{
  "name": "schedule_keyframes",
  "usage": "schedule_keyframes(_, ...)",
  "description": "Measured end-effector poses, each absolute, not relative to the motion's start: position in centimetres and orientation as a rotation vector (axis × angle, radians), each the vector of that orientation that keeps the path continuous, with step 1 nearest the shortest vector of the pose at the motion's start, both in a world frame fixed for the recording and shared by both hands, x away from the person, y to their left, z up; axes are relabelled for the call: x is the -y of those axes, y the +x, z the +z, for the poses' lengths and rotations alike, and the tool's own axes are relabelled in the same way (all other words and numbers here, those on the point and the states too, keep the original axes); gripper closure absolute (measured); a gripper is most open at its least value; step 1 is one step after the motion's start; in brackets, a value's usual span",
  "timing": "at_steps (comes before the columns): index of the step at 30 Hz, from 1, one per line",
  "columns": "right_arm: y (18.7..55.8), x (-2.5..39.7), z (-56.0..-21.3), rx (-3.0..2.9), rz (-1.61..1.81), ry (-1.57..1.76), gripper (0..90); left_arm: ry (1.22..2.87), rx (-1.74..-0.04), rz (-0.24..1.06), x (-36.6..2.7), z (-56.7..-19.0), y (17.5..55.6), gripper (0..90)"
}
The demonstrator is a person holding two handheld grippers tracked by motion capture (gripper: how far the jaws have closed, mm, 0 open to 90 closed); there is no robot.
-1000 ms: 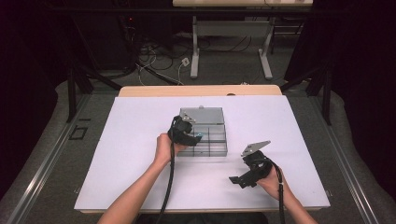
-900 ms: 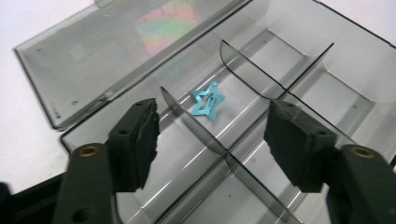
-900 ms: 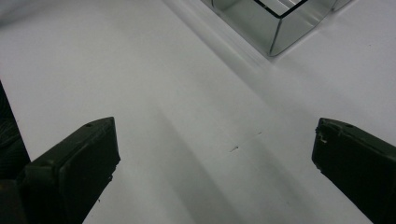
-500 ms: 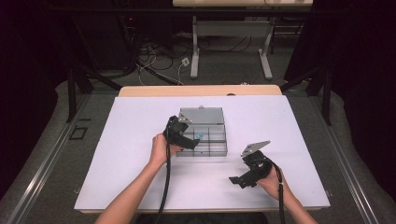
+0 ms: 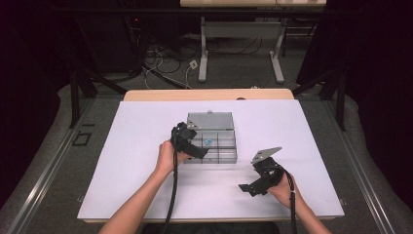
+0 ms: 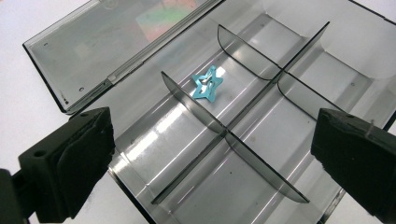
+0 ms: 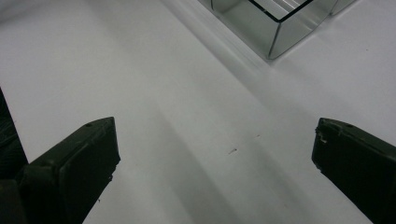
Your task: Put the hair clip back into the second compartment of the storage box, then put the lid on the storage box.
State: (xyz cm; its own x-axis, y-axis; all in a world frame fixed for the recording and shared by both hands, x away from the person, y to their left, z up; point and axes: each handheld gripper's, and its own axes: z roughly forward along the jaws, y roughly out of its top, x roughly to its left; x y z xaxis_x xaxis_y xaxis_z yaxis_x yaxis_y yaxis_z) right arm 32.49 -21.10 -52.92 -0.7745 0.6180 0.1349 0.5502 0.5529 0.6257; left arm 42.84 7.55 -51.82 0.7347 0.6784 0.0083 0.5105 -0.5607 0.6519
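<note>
We hold our left gripper (image 5: 198, 150) over the near left part of the clear organizer box (image 5: 229, 157), its jaws spread wide with nothing between them. In the left gripper view the box (image 6: 261, 140) lies open beneath us, its lid (image 6: 93, 51) folded flat onto the white table (image 5: 146, 146) on the far side, and thin dividers splitting the tray into compartments. One small teal star clip (image 6: 207, 85) rests in a compartment of the row next to the lid; it shows as a tiny blue speck (image 5: 208, 142) from the high view. The other compartments we can see hold nothing. Our right gripper (image 5: 254, 184) sits well apart from the box, low over the bare table (image 7: 187, 116) near the front edge, jaws also wide apart and empty, with just a corner of the box (image 7: 275, 28) ahead of it. We judge that the sorting is at an early stage or between items: one clip is placed, neither tool carries anything, and we see no further pieces waiting on the table. What is left, as far as we can tell, is either fetching more items or swinging the lid shut.
</note>
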Motion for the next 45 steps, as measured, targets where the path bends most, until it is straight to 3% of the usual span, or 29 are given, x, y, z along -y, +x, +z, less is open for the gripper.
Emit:
schedule_keyframes(25,32.6,21.2,-52.9,-2.681,1.044,1.0,0.1,2.335,-0.901,0.328,-7.1,-52.4,42.7,2.6)
schedule_keyframes(45,32.8,21.5,-52.7,-2.657,1.053,1.011,0.2,2.367,-0.946,0.339,-6.2,-53.8,43.0,38.1)
